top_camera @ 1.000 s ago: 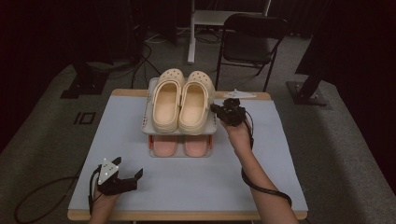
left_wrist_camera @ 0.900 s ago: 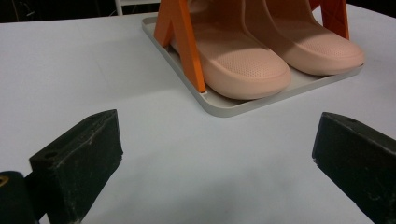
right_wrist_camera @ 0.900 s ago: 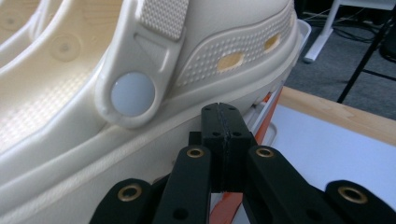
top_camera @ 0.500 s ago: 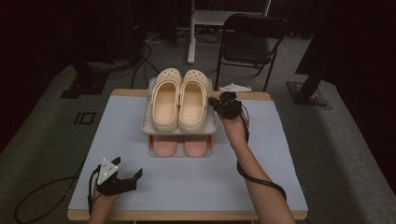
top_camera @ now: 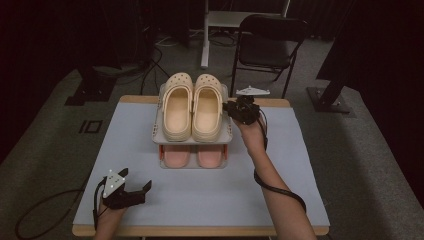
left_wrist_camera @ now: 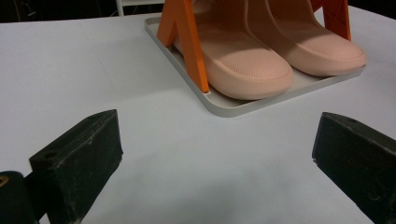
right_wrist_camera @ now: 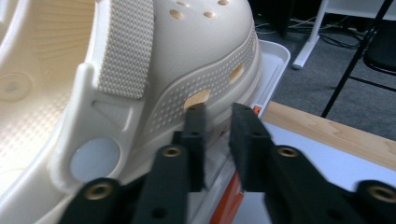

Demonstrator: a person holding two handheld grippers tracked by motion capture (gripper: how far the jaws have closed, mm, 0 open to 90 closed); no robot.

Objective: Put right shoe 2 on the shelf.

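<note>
A pair of cream clogs (top_camera: pixel 192 106) stands on the top tray (top_camera: pixel 192 141) of a small orange-legged shoe rack. Two pink slippers (top_camera: pixel 194 156) sit on the lower tray (left_wrist_camera: pixel 233 108). My right gripper (top_camera: pixel 229 106) is at the rack's right side, pointing at the right clog (right_wrist_camera: pixel 187 56). Its jaws have just been opening; a narrow gap shows between them (right_wrist_camera: pixel 218 109), the pads press on nothing, and the tips are close to the clog's sole. My left gripper (top_camera: pixel 136 179) rests open on the table at the front left, with bare tabletop between its jaws (left_wrist_camera: pixel 217 126).
The rack stands at the back middle of a pale blue tabletop (top_camera: pixel 300 165) with a wooden edge (right_wrist_camera: pixel 327 135). A black chair (top_camera: pixel 265 45) and a white stand (top_camera: pixel 205 40) are on the floor behind the table. Cables trail from both grippers.
My right hand has crept slightly farther along the rack's right side, beside the right clog. The left gripper has stayed where it was.
</note>
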